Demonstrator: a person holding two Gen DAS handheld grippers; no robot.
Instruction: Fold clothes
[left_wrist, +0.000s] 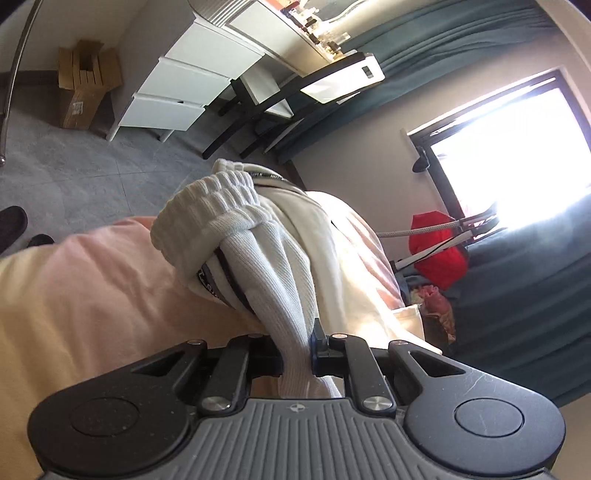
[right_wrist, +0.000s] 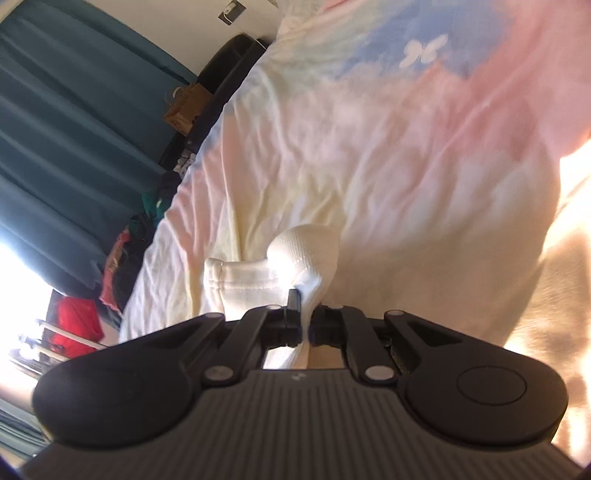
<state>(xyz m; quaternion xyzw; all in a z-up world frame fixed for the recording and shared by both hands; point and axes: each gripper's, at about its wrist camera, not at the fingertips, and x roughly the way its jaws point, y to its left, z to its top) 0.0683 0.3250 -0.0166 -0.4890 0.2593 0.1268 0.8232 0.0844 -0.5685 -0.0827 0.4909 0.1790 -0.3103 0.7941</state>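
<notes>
Where the left wrist view looks over a pastel bedsheet (left_wrist: 81, 295), a white ribbed sock (left_wrist: 236, 243) is seen clamped in the left gripper (left_wrist: 297, 350), white drawers (left_wrist: 184, 85) behind, in the right wrist view, pale cloth, possibly another sock (right_wrist: 295, 258), is pinched by the right gripper (right_wrist: 306, 326) above the sheet.

Past my left gripper I see grey floor (left_wrist: 74, 166), white drawers (left_wrist: 184, 92), a cardboard box (left_wrist: 86, 85), teal curtains (left_wrist: 461, 55) and a glaring window (left_wrist: 517, 155). Ahead of my right gripper, the pastel bed (right_wrist: 406, 147) lies sunlit.
</notes>
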